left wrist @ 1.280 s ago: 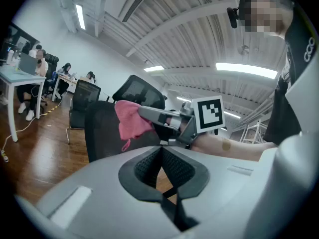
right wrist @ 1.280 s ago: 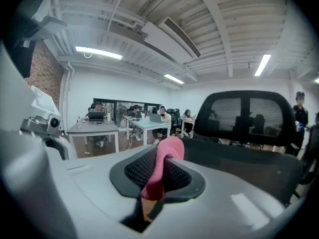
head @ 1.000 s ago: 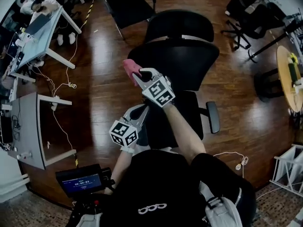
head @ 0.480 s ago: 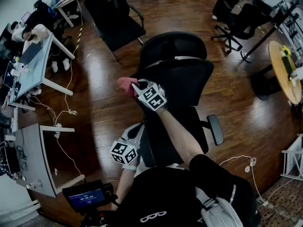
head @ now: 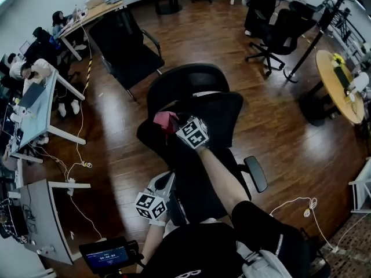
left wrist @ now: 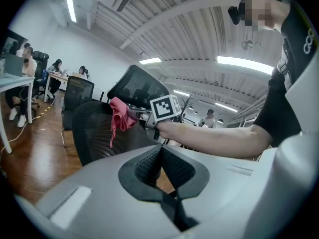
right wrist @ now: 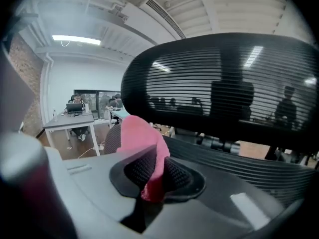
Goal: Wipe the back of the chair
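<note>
Chair backrest (head: 215,112) stands just ahead of us; our right gripper (head: 173,122) pinches the pink cloth (head: 164,119) at its left edge, while our left gripper (head: 166,184) is pressed together, empty. Dragging over mesh could tug the cloth free.

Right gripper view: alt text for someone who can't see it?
The right gripper is shut on a pink cloth, held close to a chair's black mesh headrest, which fills the upper right. A desk stands far off at left.
</note>
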{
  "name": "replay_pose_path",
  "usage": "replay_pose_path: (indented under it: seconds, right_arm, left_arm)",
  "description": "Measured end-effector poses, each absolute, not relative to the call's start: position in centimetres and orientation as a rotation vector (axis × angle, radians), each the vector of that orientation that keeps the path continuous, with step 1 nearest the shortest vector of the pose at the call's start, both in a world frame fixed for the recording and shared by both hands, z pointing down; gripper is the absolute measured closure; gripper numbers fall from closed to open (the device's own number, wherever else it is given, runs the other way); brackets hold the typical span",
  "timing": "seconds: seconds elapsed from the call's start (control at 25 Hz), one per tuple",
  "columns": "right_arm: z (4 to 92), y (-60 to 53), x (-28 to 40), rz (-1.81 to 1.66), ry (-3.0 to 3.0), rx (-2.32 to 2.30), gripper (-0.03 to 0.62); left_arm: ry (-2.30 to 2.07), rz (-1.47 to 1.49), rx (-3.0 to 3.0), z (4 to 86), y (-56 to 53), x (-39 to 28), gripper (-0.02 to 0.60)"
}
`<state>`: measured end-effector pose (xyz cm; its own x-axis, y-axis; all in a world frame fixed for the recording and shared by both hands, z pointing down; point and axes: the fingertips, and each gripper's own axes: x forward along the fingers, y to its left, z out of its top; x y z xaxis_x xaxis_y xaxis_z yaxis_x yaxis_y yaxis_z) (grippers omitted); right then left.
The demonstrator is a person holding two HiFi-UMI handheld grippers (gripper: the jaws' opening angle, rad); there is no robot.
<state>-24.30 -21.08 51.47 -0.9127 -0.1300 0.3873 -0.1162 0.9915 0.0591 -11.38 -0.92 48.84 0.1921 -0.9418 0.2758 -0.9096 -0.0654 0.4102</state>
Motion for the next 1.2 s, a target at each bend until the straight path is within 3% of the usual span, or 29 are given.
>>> replay_pose_path:
  seconds: [1.2]
  right_arm:
    - [51.9, -41.9, -4.6, 0.004, -2.599, 0.65, 0.557]
  left_arm:
    - [-1.636, -0.067, 2.048, 49.6, -4.6, -4.8, 0.591]
